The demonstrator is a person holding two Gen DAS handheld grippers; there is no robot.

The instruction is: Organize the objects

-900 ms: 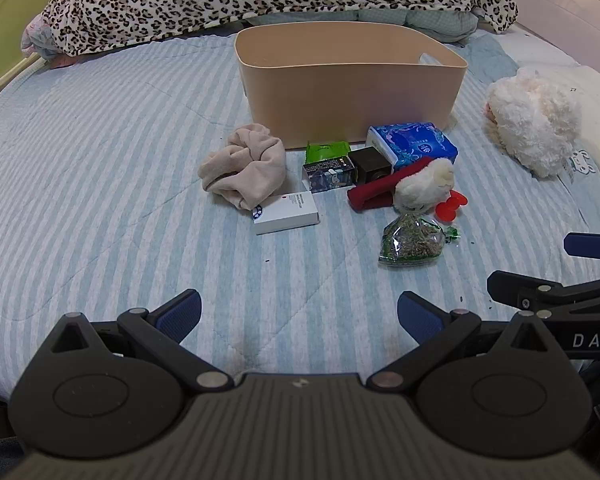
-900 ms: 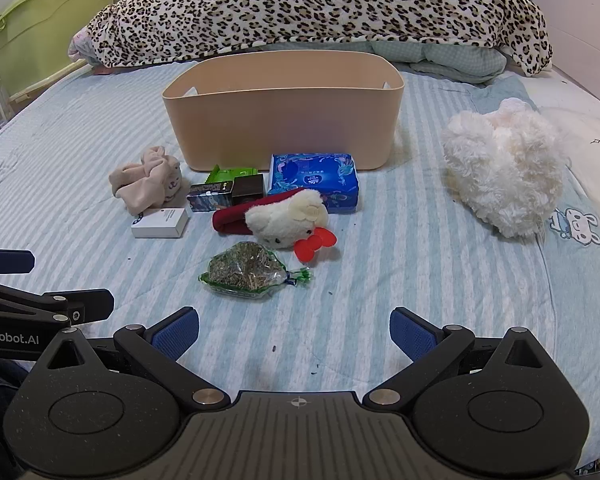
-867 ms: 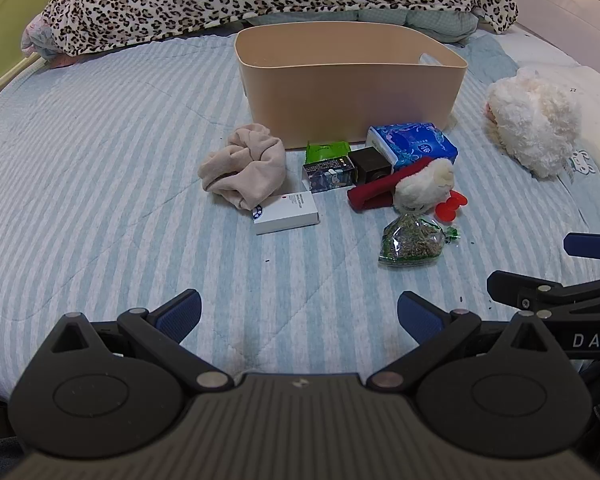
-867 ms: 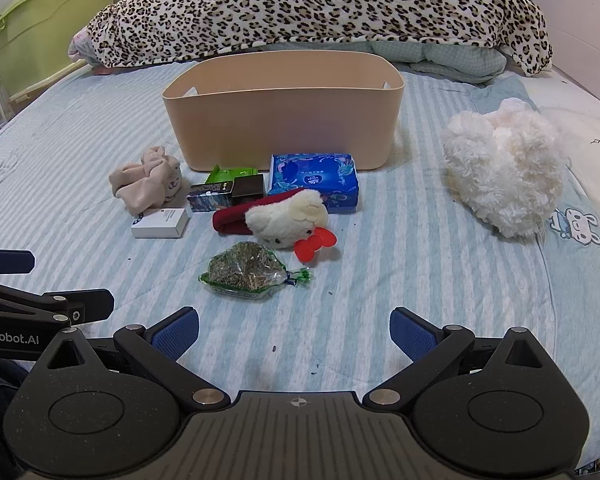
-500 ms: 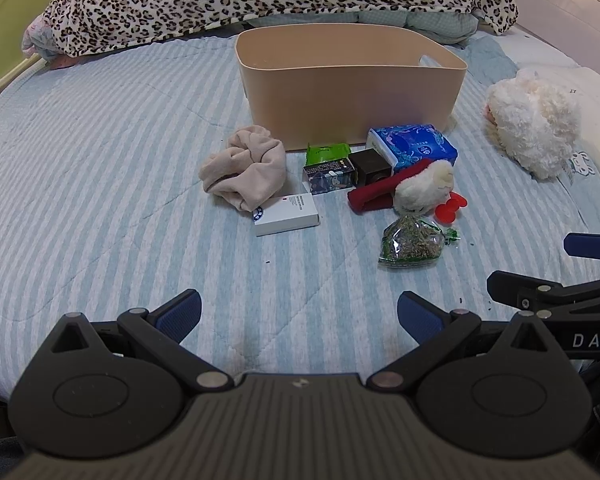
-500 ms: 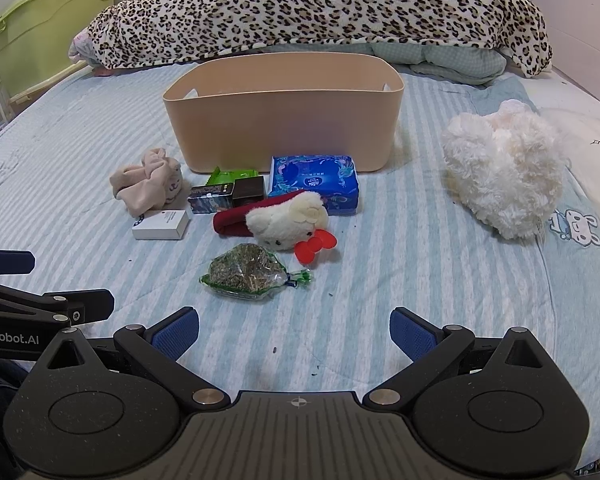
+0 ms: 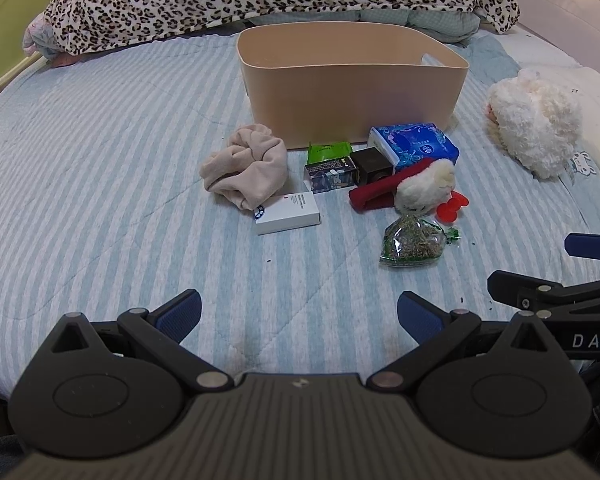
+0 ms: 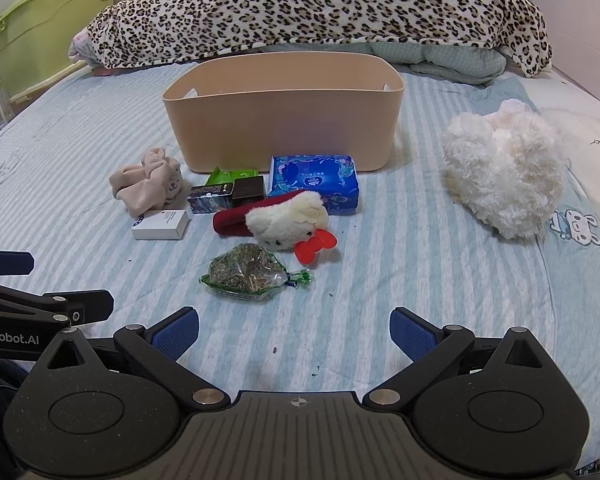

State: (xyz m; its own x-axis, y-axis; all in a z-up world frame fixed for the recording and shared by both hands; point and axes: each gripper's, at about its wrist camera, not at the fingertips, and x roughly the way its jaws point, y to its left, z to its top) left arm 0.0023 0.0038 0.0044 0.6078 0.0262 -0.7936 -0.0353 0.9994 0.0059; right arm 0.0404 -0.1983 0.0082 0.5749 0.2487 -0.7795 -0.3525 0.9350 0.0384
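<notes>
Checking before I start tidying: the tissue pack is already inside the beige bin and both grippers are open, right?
Not quite. The tissue pack lies on the bed in front of the bin, not inside it, as the right wrist view shows. Both grippers, left and right, are open.

A tall beige plastic tub [image 8: 284,128] stands upright on the striped blue bed [image 8: 400,280]; just before it lie a blue tissue pack [image 8: 314,182], a green packet [image 8: 230,176], a dark printed box [image 8: 211,198] and a small black cube box [image 8: 249,191]; nearer, a crumpled beige cloth [image 8: 146,186], a flat white box [image 8: 161,225], a white plush with red sleeve [image 8: 280,220] and a clear bag of dried herbs [image 8: 246,272].
</notes>
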